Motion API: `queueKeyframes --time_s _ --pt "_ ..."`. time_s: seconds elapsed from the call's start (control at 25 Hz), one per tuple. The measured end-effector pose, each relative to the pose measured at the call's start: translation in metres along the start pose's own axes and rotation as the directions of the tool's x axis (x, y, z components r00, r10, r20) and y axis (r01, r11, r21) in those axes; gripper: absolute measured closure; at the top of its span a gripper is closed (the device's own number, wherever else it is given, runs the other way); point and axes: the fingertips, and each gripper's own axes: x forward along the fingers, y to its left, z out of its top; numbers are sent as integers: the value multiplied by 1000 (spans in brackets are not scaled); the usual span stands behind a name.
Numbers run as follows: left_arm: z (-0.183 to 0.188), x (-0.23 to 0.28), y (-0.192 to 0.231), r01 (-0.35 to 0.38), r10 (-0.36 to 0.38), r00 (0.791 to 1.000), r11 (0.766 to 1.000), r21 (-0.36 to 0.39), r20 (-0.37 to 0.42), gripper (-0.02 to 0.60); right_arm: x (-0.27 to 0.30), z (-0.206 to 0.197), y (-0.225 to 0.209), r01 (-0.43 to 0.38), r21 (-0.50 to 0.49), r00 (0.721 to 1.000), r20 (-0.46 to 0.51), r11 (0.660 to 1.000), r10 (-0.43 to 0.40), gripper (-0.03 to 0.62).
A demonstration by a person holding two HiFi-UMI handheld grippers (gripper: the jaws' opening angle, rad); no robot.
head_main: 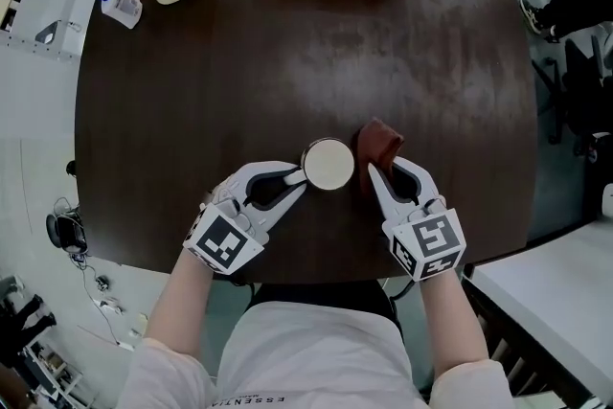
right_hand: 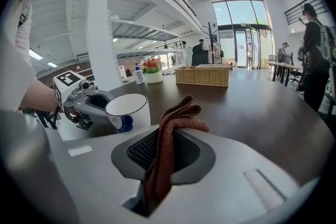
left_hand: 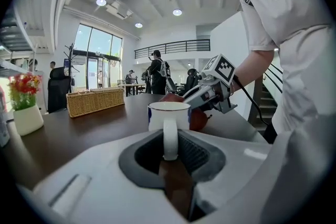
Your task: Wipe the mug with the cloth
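Grips the mug (head_main: 329,164) by its handle (left_hand: 170,136) with the left claw (head_main: 299,179), jaws closed tight on that loop, likely to keep it upright and steady against rubbing. Keeps it low near the front edge of the worktop (head_main: 287,62); cannot tell whether resting or just lifted. Pinches a bunched reddish cloth (head_main: 378,147) in the right claw (head_main: 381,175), jaws shut on its folds, with the free end standing just beside the mug's right wall, seemingly ready to wipe. Angles both forearms inward from the body, left then right, claws converging on the mug.
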Motion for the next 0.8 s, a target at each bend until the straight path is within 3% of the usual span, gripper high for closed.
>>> queueKeyframes --time_s 0.32,0.56,0.68,0.8 --pt "-13 -6 14 -130 134 987 990 50 -84 508 -6 1 10 11 3 1000 3 1000 -11 513" --pt "16 -34 13 -209 209 978 977 32 -5 508 -22 11 19 35 -5 999 35 999 -35 513" --pt "52 -59 16 -308 306 947 951 4 94 508 -39 19 28 55 -13 996 67 998 -54 513" --pt "81 -80 13 -392 387 910 920 7 145 511 -60 30 37 115 -7 989 96 993 -114 513"
